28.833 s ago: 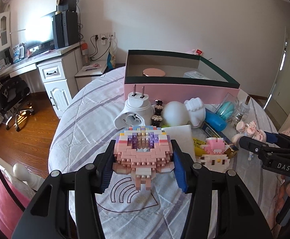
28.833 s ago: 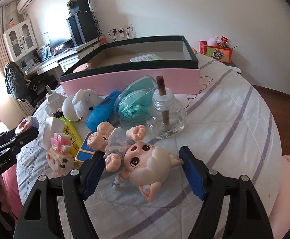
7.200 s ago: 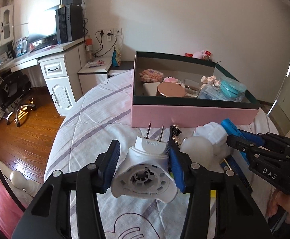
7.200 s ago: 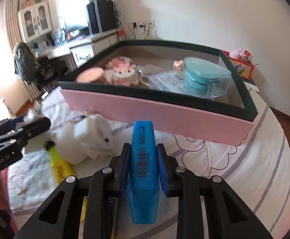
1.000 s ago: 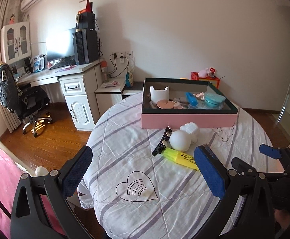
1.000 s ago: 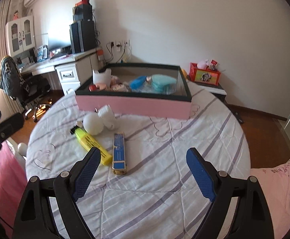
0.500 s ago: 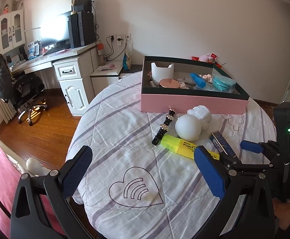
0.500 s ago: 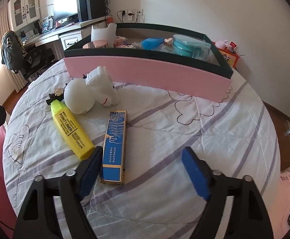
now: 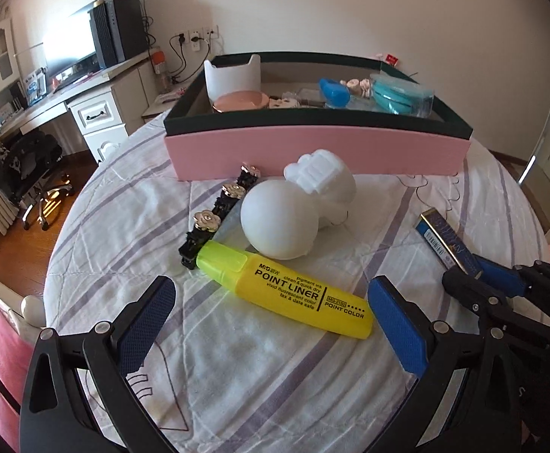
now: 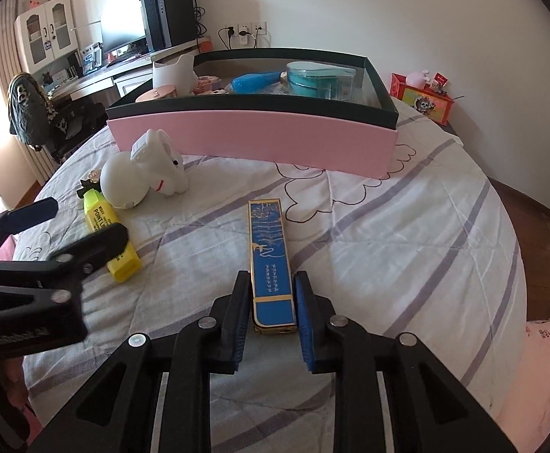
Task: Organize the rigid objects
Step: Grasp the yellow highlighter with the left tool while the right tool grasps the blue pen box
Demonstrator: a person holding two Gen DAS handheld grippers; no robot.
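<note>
A long blue box with gold edges [image 10: 269, 253] lies on the bed cover, and my right gripper [image 10: 273, 302] is shut on its near end. My left gripper [image 9: 275, 313] stands open with the yellow highlighter [image 9: 286, 290] lying between its blue pads, untouched. Beyond the highlighter lie a white rabbit figure [image 9: 297, 211] and a black hair clip with flowers [image 9: 214, 219]. The pink box with a dark green rim [image 9: 312, 147] stands behind them and holds several items. In the left wrist view the right gripper [image 9: 478, 273] grips the blue box [image 9: 441, 238] at the right.
The round bed's edge drops to a wood floor [image 9: 14, 234] on the left. A white desk [image 9: 86, 105] and a black chair [image 9: 22, 158] stand beyond it. A small red box [image 10: 422, 102] sits on a stand at the right in the right wrist view.
Both grippers came down and forward toward the bed. The right jaws went from wide open to shut on the blue box. The left gripper now straddles the yellow highlighter.
</note>
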